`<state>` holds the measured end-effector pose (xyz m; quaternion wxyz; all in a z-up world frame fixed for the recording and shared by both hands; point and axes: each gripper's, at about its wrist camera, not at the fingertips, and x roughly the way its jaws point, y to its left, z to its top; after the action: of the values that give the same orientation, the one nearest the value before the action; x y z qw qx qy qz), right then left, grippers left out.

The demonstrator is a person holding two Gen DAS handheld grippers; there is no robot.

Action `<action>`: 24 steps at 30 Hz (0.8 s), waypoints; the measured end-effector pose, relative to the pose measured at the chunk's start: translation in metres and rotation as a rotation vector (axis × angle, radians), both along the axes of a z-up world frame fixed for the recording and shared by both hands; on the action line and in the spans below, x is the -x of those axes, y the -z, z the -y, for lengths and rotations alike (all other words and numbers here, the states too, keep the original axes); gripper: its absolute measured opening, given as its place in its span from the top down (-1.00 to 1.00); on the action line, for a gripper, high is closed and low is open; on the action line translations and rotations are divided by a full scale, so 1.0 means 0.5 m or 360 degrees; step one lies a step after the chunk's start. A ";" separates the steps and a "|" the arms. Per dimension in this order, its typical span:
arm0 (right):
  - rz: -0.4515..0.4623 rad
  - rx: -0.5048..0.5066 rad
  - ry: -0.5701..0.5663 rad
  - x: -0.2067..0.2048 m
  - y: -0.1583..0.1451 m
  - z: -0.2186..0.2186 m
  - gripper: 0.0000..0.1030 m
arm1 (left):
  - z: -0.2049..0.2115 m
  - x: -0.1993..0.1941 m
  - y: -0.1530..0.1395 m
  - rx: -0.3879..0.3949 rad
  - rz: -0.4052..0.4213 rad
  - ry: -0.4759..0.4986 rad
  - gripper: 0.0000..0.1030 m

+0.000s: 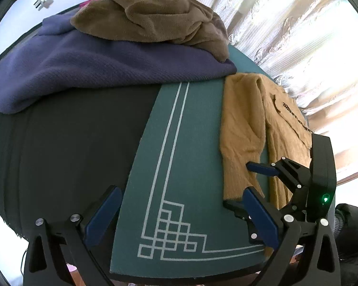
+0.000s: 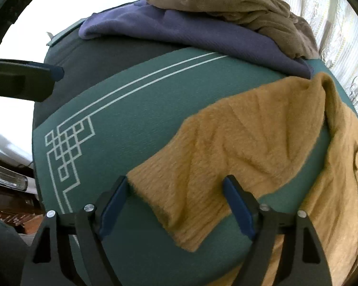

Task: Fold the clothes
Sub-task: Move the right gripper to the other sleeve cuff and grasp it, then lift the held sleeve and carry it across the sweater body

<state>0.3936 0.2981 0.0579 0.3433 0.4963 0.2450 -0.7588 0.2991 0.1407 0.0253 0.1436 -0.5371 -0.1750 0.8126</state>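
fuzzy ribbed tan sweater [image 2: 226, 147] lies flat on green patterned mat [image 2: 140, 100]; its cuff sits between the parted right gripper [image 2: 176, 200] fingers, unpinched; left gripper [image 1: 179, 205] spread wide over mat, empty; purple knit [image 1: 83, 71] heaped behind.

Two wrist fisheyes, both angled steeply down, close over the worktop.
Left view faces the green mat [image 1: 183, 157] corner; right view sits nearer the tan sweater [image 2: 238, 147]. Both share mat, sweater, and the far clothes pile [image 1: 107, 54].

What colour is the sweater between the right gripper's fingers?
Mustard tan sweater, fuzzy ribbed knit; clearest in the right wrist view.
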 end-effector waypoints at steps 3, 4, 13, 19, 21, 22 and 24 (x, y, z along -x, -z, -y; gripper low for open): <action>-0.0006 -0.0016 0.0022 0.008 -0.002 0.004 -0.40 | 0.002 0.006 0.004 -0.0016 0.0002 0.0009 -1.00; -0.0009 -0.0023 0.0031 0.012 -0.003 0.004 -0.27 | 0.003 0.008 0.005 -0.0022 0.0000 0.0013 -1.00; 0.0140 0.0123 0.0281 0.114 -0.075 -0.028 0.62 | 0.001 0.020 0.003 -0.0068 -0.0029 0.0057 -1.00; 0.0077 0.0396 0.0379 0.227 -0.228 -0.039 0.63 | -0.016 0.028 0.003 -0.0096 -0.0038 0.0099 -1.00; 0.0042 0.0507 0.0424 0.278 -0.294 -0.049 0.64 | -0.023 0.031 0.001 -0.0104 -0.0043 0.0109 -1.00; 0.0016 0.0574 0.0453 0.308 -0.333 -0.054 0.64 | -0.026 0.032 0.000 -0.0107 -0.0045 0.0113 -1.00; -0.0026 0.0689 0.0509 0.357 -0.395 -0.062 0.65 | -0.033 0.033 -0.001 -0.0114 -0.0045 0.0115 -1.00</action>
<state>0.2153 0.3290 0.2552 0.3151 0.4377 -0.0017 -0.8421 0.2825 0.1570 0.0259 0.1945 -0.5262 -0.1823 0.8075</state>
